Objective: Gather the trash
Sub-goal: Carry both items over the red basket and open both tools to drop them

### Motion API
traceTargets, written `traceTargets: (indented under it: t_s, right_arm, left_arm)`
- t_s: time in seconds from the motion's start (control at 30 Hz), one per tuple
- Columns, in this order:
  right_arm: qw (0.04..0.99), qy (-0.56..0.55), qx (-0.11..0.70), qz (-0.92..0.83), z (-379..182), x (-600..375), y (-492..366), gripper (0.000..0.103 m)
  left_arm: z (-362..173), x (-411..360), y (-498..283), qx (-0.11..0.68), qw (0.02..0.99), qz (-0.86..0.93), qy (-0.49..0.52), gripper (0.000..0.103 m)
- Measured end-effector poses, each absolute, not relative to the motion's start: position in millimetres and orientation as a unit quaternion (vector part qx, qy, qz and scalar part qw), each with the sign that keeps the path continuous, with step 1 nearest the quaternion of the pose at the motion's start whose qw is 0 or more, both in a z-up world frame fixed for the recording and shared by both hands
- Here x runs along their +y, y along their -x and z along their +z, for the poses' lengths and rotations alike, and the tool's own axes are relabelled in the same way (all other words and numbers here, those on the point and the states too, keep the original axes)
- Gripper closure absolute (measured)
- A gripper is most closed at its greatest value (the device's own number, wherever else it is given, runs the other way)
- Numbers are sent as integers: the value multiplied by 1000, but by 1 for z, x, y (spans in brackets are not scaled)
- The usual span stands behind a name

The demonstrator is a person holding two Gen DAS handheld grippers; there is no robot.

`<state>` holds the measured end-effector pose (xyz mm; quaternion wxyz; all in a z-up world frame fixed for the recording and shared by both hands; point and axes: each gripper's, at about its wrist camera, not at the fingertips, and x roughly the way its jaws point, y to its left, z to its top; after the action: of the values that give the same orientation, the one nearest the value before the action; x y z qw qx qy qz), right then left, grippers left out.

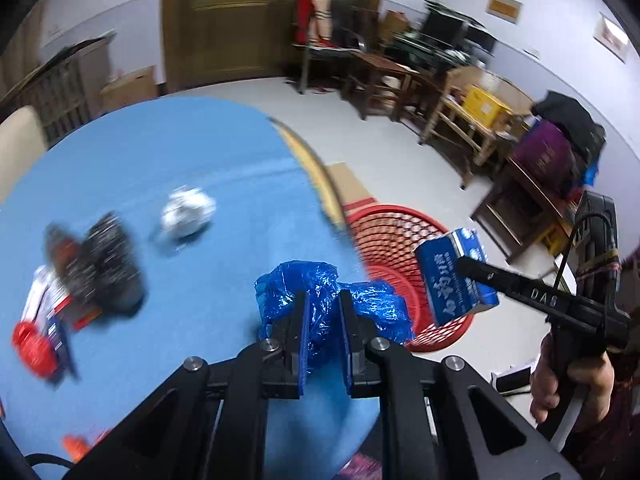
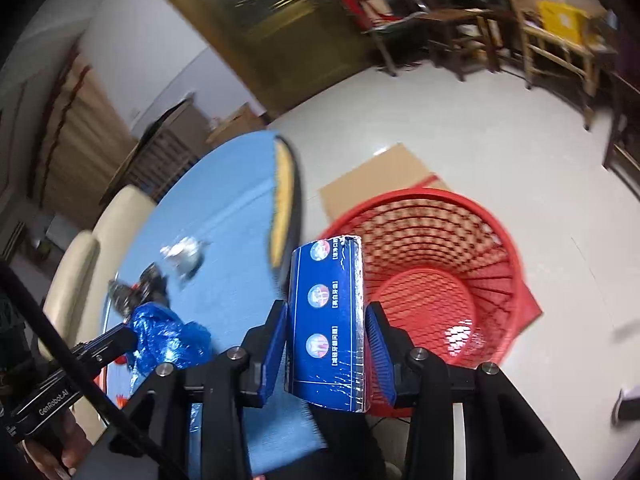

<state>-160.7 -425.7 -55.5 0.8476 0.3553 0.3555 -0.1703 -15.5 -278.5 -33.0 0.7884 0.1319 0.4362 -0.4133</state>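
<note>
- Blue crumpled plastic bag (image 1: 332, 300) is clamped in the left gripper (image 1: 323, 312) over the table (image 1: 160, 160) edge.
- Blue carton (image 2: 327, 320) is gripped by the right gripper (image 2: 326, 344) beside the red basket (image 2: 500, 240).
- Farther off, a white paper wad (image 1: 188, 213) and dark wrappers (image 1: 100, 260) are seen on the table.
</note>
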Motion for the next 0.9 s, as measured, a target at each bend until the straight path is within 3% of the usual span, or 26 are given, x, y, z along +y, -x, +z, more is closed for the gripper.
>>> traceTargets:
  t_s: [0.2,0.23,0.33,0.6,0.9]
  right_arm:
    - [829,-392,347,-196,-62,-447,180,46]
    - [828,-395,345,-199,-62,-449,182,40]
    - [830,-398,333,-206,-59,-456,192,38]
    - [849,-382,313,-190,-47,-450,185,38]
    - [867,-345,338,-122,-42,-400,136,38]
  left_arm:
    - [-41,-339,25,425,770,-449,-160,86]
    - [-43,-347,26,426,767,-452,-163,79]
    - [-45,-355,31,415,768,-455,-176,51]
    - [-30,-306,41,385,791,-438,-185,50]
    - [-35,-160,33,394,848,-326,-136,50]
